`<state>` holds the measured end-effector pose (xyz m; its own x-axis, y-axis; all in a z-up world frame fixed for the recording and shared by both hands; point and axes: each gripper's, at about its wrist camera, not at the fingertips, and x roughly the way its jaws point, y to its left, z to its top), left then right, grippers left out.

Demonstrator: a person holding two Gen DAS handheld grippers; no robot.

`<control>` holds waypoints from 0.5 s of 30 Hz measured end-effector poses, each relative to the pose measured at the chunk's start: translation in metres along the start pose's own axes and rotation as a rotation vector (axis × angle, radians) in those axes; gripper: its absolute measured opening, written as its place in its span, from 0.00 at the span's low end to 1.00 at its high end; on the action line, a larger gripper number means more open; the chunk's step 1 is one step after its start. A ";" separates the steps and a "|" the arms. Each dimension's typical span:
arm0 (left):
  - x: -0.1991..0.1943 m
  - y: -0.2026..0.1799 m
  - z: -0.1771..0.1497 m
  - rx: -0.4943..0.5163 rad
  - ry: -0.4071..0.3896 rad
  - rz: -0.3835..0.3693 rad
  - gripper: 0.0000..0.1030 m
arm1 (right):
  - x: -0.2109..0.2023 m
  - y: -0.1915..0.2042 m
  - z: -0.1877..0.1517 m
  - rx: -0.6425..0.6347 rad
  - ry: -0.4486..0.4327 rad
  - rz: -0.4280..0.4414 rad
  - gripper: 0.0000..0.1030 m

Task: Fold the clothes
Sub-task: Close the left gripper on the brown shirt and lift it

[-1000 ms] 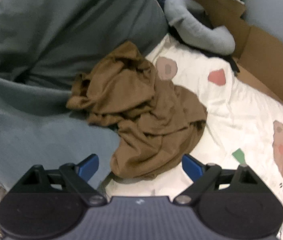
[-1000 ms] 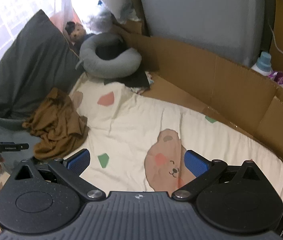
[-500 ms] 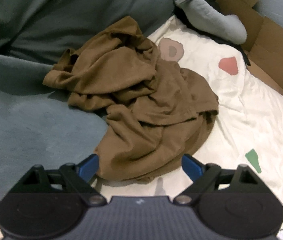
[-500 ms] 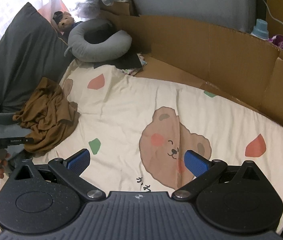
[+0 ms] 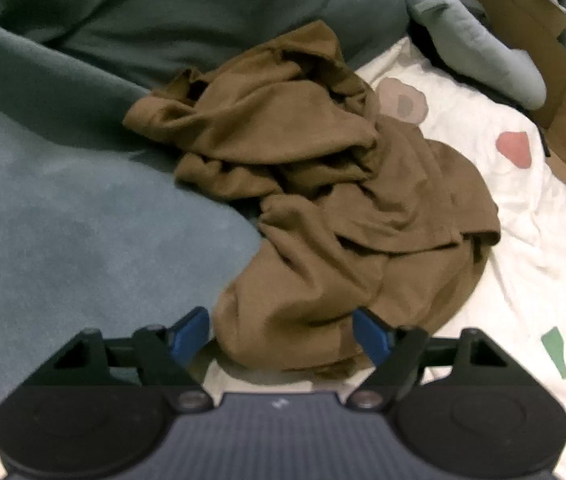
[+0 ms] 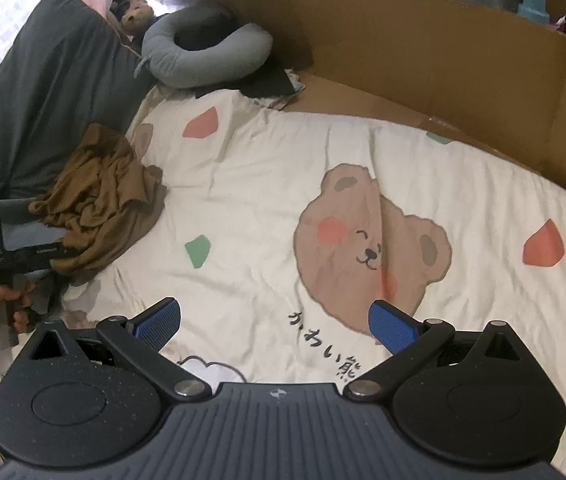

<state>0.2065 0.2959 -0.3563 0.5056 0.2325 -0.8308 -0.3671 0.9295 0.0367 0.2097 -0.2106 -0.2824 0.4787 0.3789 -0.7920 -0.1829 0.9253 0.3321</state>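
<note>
Left gripper (image 5: 281, 334): fingers spread wide, nothing pinched, blue pads either side of the near edge of the crumpled brown garment (image 5: 323, 200), heaped just ahead, half on the grey-green blanket (image 5: 63, 220), half on the bear-print sheet (image 5: 523, 240)

Right gripper (image 6: 277, 320): also spread wide and holding nothing, over the sheet's bear print (image 6: 367, 240); garment well off to its left, beside the dark pillow (image 6: 43, 100)

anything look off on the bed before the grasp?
The brown garment is a crumpled heap, lying half on the white bear-print sheet and half on the grey blanket, not spread flat. The sheet has a crease through the bear's face. Nothing looks spilled or damaged.
</note>
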 end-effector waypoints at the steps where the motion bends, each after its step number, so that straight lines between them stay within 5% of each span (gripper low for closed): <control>1: 0.001 0.001 0.000 -0.002 -0.005 -0.009 0.68 | 0.001 0.000 -0.001 0.002 0.001 0.003 1.00; 2: 0.002 0.001 0.001 -0.008 -0.005 -0.015 0.61 | 0.001 0.000 -0.002 0.003 0.003 0.006 1.00; 4: 0.000 0.002 0.002 -0.022 -0.009 -0.033 0.20 | 0.002 0.000 -0.005 0.006 0.006 0.012 1.00; 5: -0.002 0.002 0.002 -0.029 -0.016 -0.047 0.12 | 0.003 0.000 -0.006 0.008 0.007 0.016 1.00; 15: -0.054 -0.034 -0.005 0.035 -0.147 -0.220 0.03 | 0.010 0.010 -0.010 0.008 0.047 0.078 0.91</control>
<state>0.1874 0.2503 -0.3155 0.6790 0.0606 -0.7317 -0.2097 0.9711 -0.1142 0.2038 -0.1973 -0.2927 0.4224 0.4501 -0.7868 -0.2113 0.8930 0.3974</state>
